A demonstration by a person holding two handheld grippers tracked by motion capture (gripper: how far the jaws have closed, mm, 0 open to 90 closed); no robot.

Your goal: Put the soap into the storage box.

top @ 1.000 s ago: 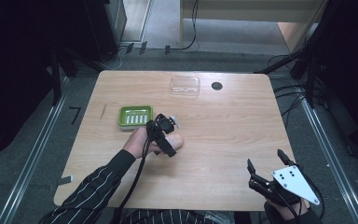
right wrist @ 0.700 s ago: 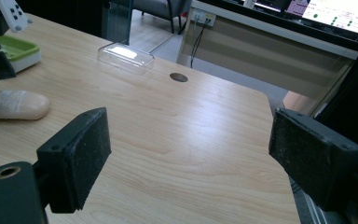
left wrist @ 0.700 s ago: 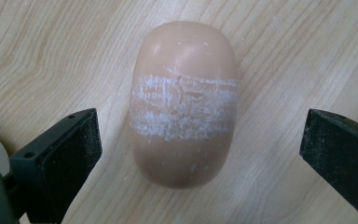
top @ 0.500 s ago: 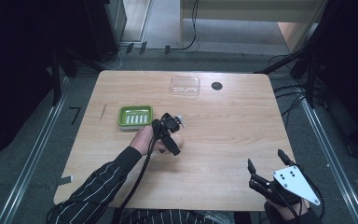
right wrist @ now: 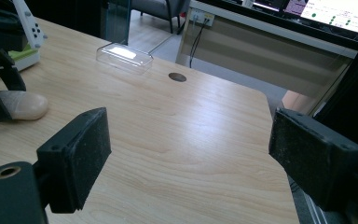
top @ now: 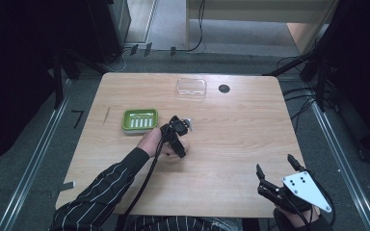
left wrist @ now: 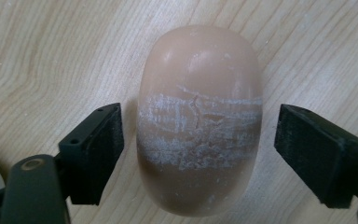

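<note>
The left gripper (left wrist: pixel 196 154) points down at the table with its two black jaws set astride a smooth, beige, oval bar of soap (left wrist: pixel 199 121). The jaws have just been closing, yet a gap remains on each side of the bar, wider on the right in the left gripper view; the pads do not press on it, so nothing is held. The soap lies flat on the light wooden table (top: pixel 231 125), just right of the green slotted plastic soap dish (top: pixel 139 119), with a white scuffed band across its middle.

Step in hand, as judged: closing for the pick-up. The next move calls for closing further until both pads bear evenly on the bar's long sides, then a lift; the rounded, slick surface may slip if the grip is off-centre.

The left forearm, in a striped sleeve (top: pixel 101 192), reaches diagonally inward. The right gripper (top: pixel 277 173) hovers over the table's near right corner, jaws spread wide and empty, facing the clear plastic lid (right wrist: pixel 125 57).
</note>
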